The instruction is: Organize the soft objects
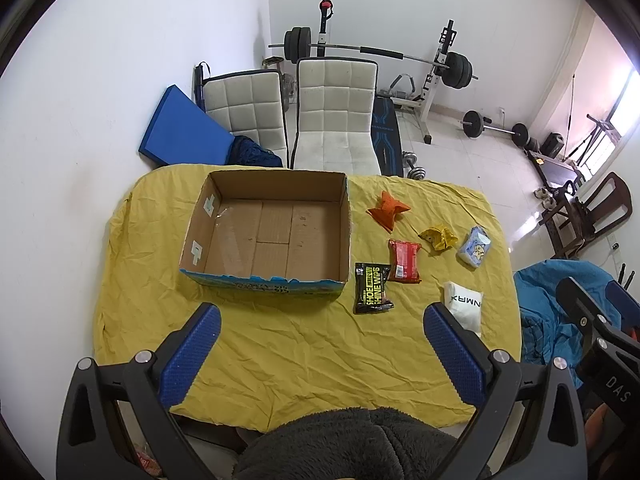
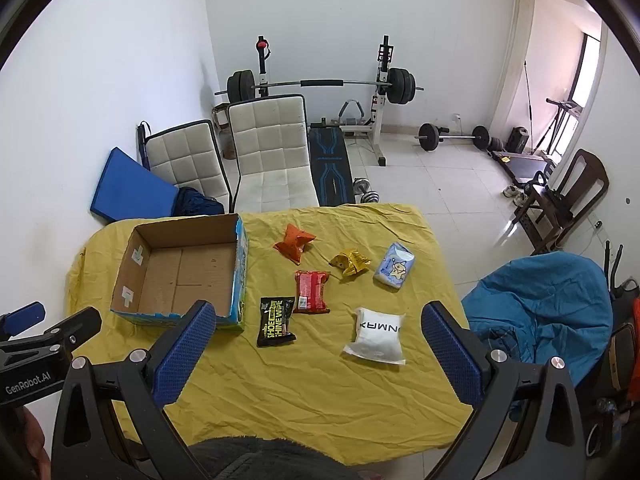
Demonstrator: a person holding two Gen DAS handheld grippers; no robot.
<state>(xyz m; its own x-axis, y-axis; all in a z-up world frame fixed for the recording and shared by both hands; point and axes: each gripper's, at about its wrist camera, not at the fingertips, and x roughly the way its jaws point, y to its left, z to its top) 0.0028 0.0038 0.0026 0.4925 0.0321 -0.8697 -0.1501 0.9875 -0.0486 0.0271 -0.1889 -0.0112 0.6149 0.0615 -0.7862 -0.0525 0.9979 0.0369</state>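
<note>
An empty cardboard box point(image 1: 276, 228) point(image 2: 180, 272) stands on the yellow-clothed table point(image 1: 280, 344) point(image 2: 304, 380). To its right lie several soft packs: an orange pouch point(image 1: 387, 210) point(image 2: 294, 245), a red pack point(image 1: 405, 260) point(image 2: 311, 291), a black shoe-wipes pack point(image 1: 373, 288) point(image 2: 277, 321), a yellow pouch point(image 1: 438, 237) point(image 2: 349, 263), a blue-white tissue pack point(image 1: 475, 247) point(image 2: 394, 266) and a white pack point(image 1: 464, 306) point(image 2: 377, 338). My left gripper point(image 1: 322, 354) and right gripper point(image 2: 318, 354) are both open and empty, held above the table's near edge.
Two white padded chairs point(image 1: 334, 120) point(image 2: 270, 152) stand behind the table. A barbell rack point(image 1: 436, 68), a blue mat point(image 1: 180, 128) and dumbbells fill the room behind. A blue cloth-covered seat point(image 2: 540, 312) is at the right. Dark fleece point(image 1: 348, 444) lies below the grippers.
</note>
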